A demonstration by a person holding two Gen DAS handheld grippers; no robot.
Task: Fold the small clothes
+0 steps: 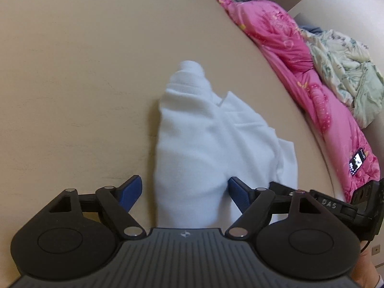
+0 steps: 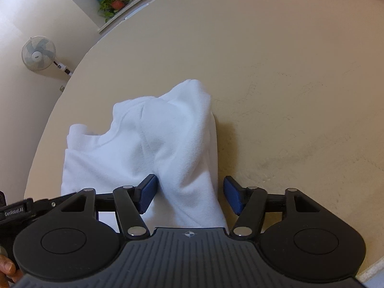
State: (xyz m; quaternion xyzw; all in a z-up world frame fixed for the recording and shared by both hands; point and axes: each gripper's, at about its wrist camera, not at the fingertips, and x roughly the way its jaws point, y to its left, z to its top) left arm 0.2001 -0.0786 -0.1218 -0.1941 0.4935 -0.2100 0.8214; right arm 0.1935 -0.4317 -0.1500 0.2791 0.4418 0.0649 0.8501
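White garment (image 1: pixel 204 144) bunched btwn both tongs, left (image 1: pixel 184 192) & right (image 2: pixel 190 193), each wide, unclamped.

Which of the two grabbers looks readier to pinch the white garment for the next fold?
Probably the right gripper: the white garment bunches between its open fingers, touching one pad. The left gripper also straddles cloth, but stands wider.
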